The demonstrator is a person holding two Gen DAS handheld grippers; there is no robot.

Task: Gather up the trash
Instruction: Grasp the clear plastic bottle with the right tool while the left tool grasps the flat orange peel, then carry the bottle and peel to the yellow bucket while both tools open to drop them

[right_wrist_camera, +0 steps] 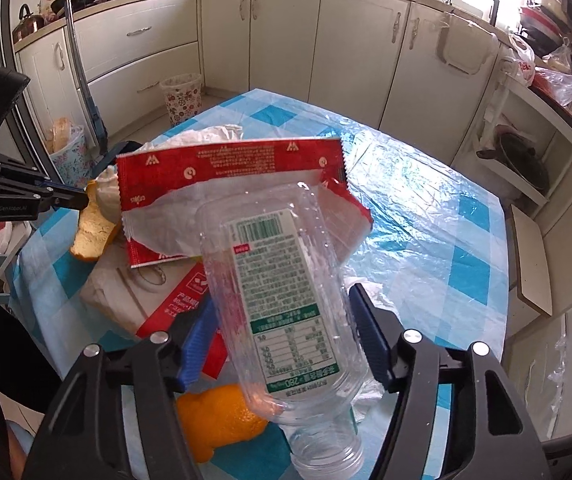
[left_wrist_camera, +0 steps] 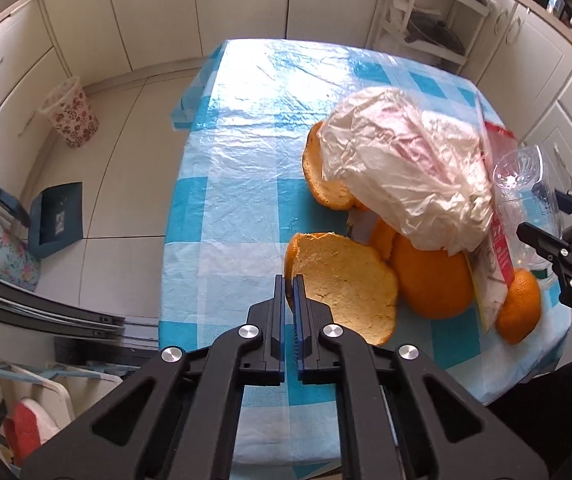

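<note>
My left gripper point(left_wrist_camera: 290, 280) is shut on the edge of a large orange peel point(left_wrist_camera: 346, 280) at the near side of the table; the same peel shows in the right wrist view point(right_wrist_camera: 91, 236). My right gripper point(right_wrist_camera: 281, 312) is shut on a clear plastic bottle point(right_wrist_camera: 281, 292), mouth toward me, held above the trash pile; the bottle also shows in the left wrist view point(left_wrist_camera: 526, 196). Beside it lie a red and white wrapper point(right_wrist_camera: 229, 160), a crumpled white plastic bag point(left_wrist_camera: 402, 168), another peel point(left_wrist_camera: 320, 176) and orange pieces point(left_wrist_camera: 434, 280).
The table has a blue and white checked cloth point(left_wrist_camera: 245, 140) under clear plastic. A flowered waste bin point(left_wrist_camera: 71, 118) stands on the floor to the left, also in the right wrist view point(right_wrist_camera: 181, 96). Cabinets ring the room. A white shelf point(left_wrist_camera: 426, 20) stands behind the table.
</note>
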